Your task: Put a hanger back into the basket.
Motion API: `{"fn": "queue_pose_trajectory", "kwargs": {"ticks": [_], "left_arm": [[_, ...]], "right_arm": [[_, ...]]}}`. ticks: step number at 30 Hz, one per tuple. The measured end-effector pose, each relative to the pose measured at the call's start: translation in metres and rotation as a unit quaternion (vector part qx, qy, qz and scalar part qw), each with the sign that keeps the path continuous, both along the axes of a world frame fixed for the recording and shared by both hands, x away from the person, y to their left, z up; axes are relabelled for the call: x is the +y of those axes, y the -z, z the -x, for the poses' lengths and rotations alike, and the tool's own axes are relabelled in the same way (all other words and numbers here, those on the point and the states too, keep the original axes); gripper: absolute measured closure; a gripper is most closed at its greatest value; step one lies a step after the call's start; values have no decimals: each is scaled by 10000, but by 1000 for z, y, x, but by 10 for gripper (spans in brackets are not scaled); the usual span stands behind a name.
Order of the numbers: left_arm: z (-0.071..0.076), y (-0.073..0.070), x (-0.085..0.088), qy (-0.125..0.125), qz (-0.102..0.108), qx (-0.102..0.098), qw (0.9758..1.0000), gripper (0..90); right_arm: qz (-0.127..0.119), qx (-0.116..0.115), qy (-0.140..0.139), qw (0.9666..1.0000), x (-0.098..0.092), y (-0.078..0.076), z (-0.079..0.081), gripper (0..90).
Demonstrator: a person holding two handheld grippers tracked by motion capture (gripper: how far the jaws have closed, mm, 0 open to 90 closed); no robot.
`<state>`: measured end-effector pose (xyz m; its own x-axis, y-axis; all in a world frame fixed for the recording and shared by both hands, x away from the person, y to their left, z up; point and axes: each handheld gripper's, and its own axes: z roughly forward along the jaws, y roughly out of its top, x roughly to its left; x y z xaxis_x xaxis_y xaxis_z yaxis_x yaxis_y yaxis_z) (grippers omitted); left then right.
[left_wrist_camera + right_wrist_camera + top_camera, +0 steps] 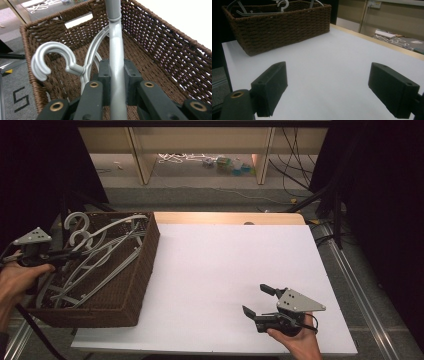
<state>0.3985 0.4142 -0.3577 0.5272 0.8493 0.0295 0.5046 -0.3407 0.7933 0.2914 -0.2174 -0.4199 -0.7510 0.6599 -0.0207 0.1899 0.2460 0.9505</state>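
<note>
Several grey hangers lie heaped in the brown wicker basket (131, 285) at the white table's (220, 270) left edge. The left gripper (117, 75) clamps one hanger (116, 47) inside it. The right gripper (259, 301) rests wide open, holding nothing, well apart.

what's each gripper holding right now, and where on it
The left gripper is shut on a grey hanger over the basket, clamped across a straight bar of it. The right gripper stands open, holding nothing.

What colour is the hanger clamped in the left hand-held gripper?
Silver-grey; the hanger shows best in the left gripper view, clamped in the left hand-held gripper.
</note>
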Motion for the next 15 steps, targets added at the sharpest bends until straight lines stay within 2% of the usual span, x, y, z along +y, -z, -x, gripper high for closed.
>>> {"fn": "queue_pose_trajectory", "kwargs": {"ticks": [2,8,10,11,12,15], "left_arm": [[-2,3,-3,-41,-61,133,9999,791],[-7,12,-11,127,-153,270,9994,790],[-9,14,-12,87,-97,329,9994,790],[-10,15,-12,86,-149,360,9992,789],[-11,16,-10,199,-321,456,9982,789],[-15,23,-12,215,-372,653,9969,789]], "right_arm": [[-1,2,3,10000,0,0,0,165],[-1,2,8,10000,0,0,0,164],[12,19,-3,10000,0,0,0,164],[3,3,6,10000,0,1,0,165],[3,3,6,10000,0,1,0,165],[3,12,-13,10000,0,0,0,165]]}}
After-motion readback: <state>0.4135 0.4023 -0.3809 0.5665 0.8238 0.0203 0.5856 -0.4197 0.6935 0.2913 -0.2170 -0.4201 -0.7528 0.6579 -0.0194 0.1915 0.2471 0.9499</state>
